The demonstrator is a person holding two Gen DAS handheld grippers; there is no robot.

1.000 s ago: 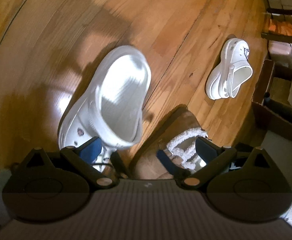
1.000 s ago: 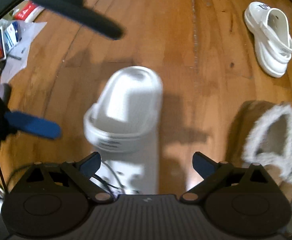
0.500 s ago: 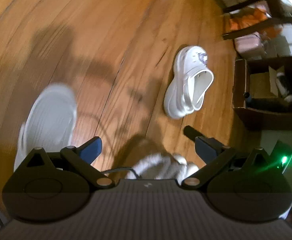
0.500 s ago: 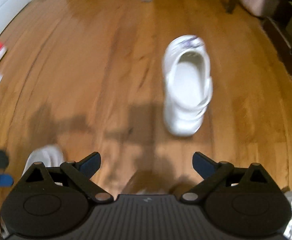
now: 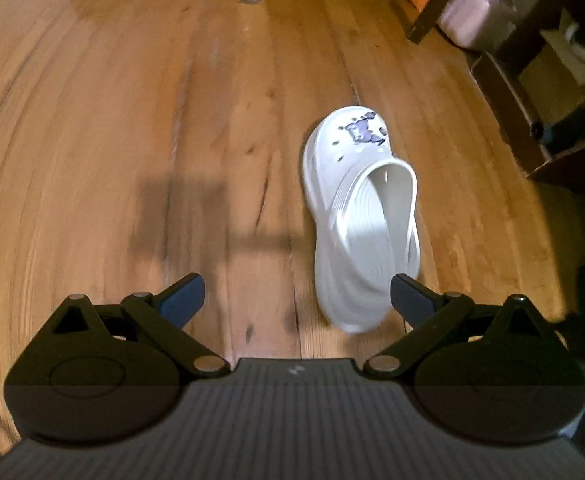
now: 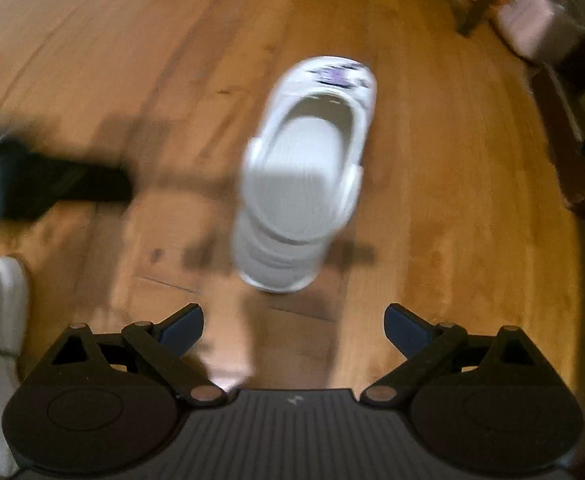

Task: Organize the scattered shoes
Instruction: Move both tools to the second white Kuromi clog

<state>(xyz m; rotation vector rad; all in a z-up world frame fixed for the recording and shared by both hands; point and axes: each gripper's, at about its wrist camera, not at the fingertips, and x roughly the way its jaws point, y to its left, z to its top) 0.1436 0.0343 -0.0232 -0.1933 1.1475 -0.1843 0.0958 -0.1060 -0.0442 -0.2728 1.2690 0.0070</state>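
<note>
Both grippers' jaws gape wide and empty over the white clog point(image 5: 362, 216), toe pointing away.

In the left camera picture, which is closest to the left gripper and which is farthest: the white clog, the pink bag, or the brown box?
From the left gripper:
1. White clog, just ahead, heel by the right-side finger.
2. Brown box, farther off on the right.
3. Pink bag, far back, upper right.

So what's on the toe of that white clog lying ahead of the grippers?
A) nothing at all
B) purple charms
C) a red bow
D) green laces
B: the white clog carries purple charms on its toe, which points away from both cameras.
</note>
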